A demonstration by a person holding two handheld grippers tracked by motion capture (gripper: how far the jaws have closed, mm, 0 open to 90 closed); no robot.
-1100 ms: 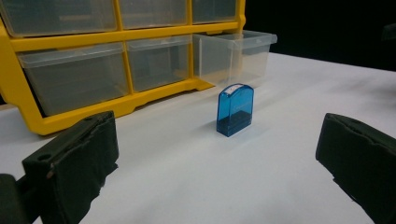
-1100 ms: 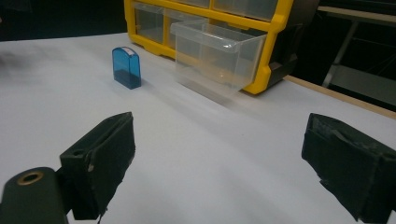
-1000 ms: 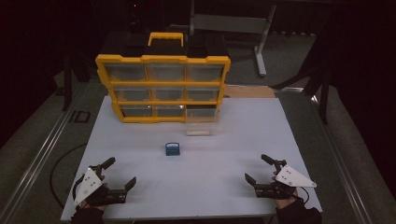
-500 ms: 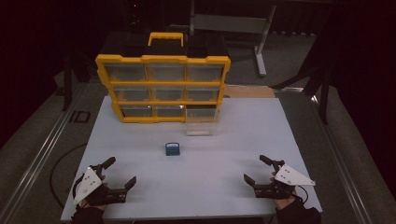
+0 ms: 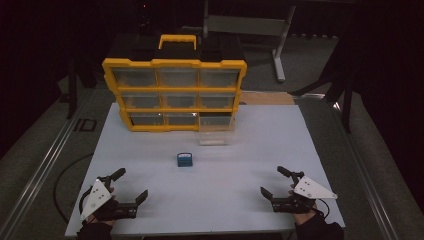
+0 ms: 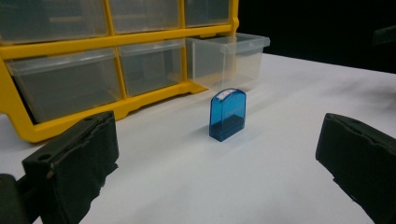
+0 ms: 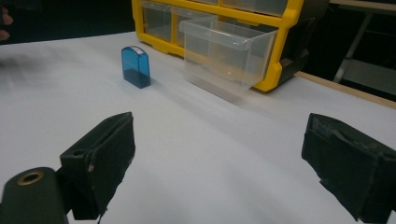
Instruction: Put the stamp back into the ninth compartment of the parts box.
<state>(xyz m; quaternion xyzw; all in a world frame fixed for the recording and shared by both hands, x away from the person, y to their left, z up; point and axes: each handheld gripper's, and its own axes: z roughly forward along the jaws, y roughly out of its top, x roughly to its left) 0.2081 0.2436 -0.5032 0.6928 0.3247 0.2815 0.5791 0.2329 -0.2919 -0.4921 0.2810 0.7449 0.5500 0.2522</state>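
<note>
A small blue translucent box (image 5: 185,160) stands upright in the middle of the white table (image 5: 250,150); it also shows in the left gripper view as the blue box (image 6: 227,115) and in the right gripper view as the blue box (image 7: 136,66). Behind it stands a yellow drawer organizer (image 5: 175,95) with a clear drawer (image 5: 216,129) pulled out at its lower right, seen too as the clear drawer (image 7: 226,55). My left gripper (image 5: 130,186) rests open at the front left, empty. My right gripper (image 5: 274,181) rests open at the front right, empty. Both are well short of the box.
The organizer has a black top with a yellow handle (image 5: 177,42). A metal table leg frame (image 5: 280,45) stands behind on the floor. A rail (image 5: 40,170) runs along the table's left side. White tabletop lies between the grippers and the box.
</note>
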